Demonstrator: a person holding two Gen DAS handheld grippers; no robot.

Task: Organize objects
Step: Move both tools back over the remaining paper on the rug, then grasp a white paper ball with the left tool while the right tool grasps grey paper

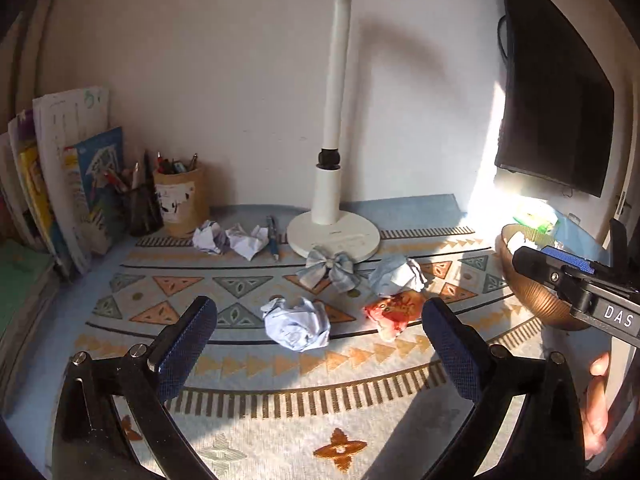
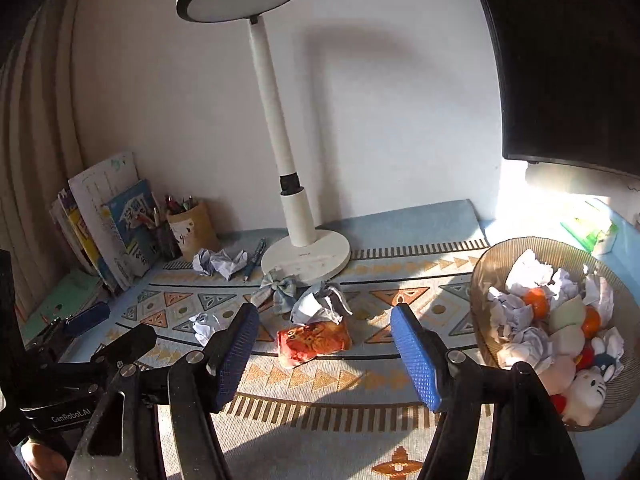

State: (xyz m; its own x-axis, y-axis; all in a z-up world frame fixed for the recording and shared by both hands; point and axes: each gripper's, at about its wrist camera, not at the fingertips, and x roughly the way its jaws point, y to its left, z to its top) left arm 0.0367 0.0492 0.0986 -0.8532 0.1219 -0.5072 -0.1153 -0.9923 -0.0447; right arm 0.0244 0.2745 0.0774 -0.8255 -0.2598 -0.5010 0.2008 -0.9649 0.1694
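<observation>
Crumpled paper balls lie on the patterned mat: one (image 1: pixel 297 323) just ahead of my open, empty left gripper (image 1: pixel 320 322), one bluish (image 1: pixel 396 274) behind it, two (image 1: pixel 230 238) near the pen cup. A red-orange snack packet (image 1: pixel 394 312) lies right of the near ball; in the right wrist view the packet (image 2: pixel 314 342) sits just beyond my open, empty right gripper (image 2: pixel 325 330). A plaid bow (image 1: pixel 331 267) rests by the lamp base. A brown bowl (image 2: pixel 486 280) at right holds paper balls, oranges and small toys.
A white desk lamp (image 1: pixel 333 236) stands at the back centre. A blue pen (image 1: pixel 272 236) lies left of its base. Pen cups (image 1: pixel 182 204) and upright books (image 1: pixel 68 176) stand at the back left. A dark monitor (image 1: pixel 560 92) hangs at right. A green box (image 2: pixel 590 228) lies behind the bowl.
</observation>
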